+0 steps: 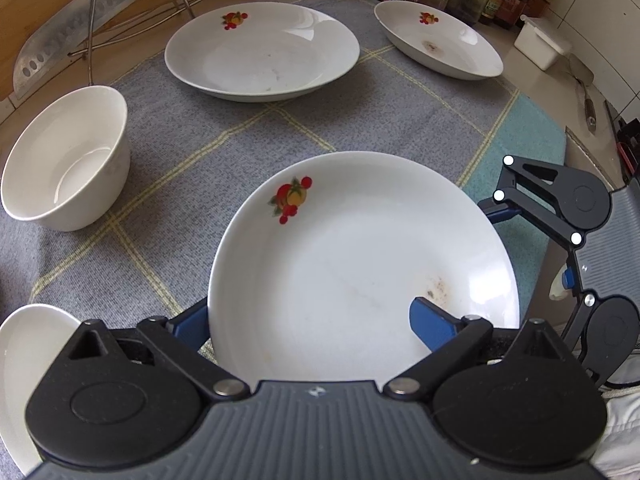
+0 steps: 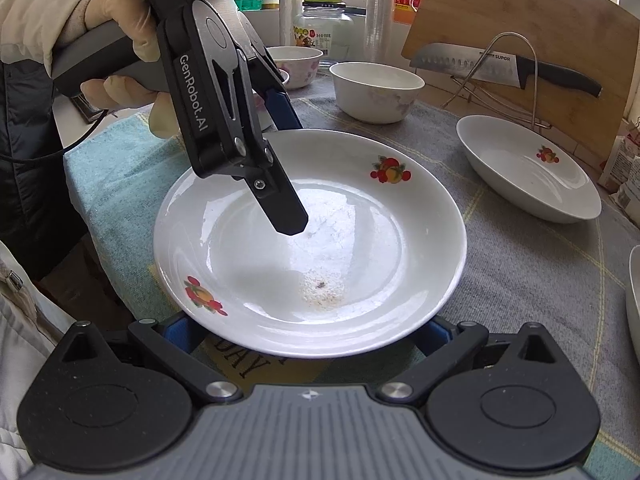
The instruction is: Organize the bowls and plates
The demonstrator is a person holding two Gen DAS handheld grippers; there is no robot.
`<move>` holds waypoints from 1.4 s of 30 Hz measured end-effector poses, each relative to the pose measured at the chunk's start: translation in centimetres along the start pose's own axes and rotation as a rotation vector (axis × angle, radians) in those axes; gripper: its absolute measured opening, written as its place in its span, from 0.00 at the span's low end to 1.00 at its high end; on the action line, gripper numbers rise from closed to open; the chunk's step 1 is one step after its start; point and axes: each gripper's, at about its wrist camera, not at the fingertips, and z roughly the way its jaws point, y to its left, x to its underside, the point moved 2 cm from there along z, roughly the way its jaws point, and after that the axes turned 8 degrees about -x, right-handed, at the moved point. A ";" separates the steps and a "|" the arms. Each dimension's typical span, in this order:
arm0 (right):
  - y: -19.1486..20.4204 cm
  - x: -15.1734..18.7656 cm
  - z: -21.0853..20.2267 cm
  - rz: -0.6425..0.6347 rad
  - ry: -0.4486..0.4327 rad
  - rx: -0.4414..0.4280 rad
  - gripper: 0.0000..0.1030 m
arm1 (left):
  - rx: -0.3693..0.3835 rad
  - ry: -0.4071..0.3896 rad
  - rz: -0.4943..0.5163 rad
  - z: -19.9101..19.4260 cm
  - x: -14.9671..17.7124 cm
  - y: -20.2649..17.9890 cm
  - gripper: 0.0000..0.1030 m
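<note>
The plate (image 2: 312,240) hides the right claw's fingertips (image 2: 178,330); a bowl (image 1: 24,360) is cut off at the left edge.

Both grippers share one build: a ribbed grey body with a small star mark at its middle, two round black housings, and black link arms pinned by silver screws. The fingers (image 1: 434,326) end in blue pads. The left gripper (image 2: 280,168) carries white "GenRobot.AI" lettering along its black side plate and a grey handle. The hand (image 2: 120,20) on that handle wears a pale glove below a cream sleeve; a black cable trails from the handle's rear.
</note>
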 end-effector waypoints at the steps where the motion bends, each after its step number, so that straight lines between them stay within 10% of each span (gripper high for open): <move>1: 0.1 0.0 0.0 0.005 0.001 0.000 1.00 | 0.003 0.001 -0.002 0.0 0.0 0.1 0.95; 42: -4.8 -0.5 -4.4 -0.039 -0.011 0.019 1.00 | 0.014 -0.076 -0.036 -0.8 -6.1 -2.3 0.95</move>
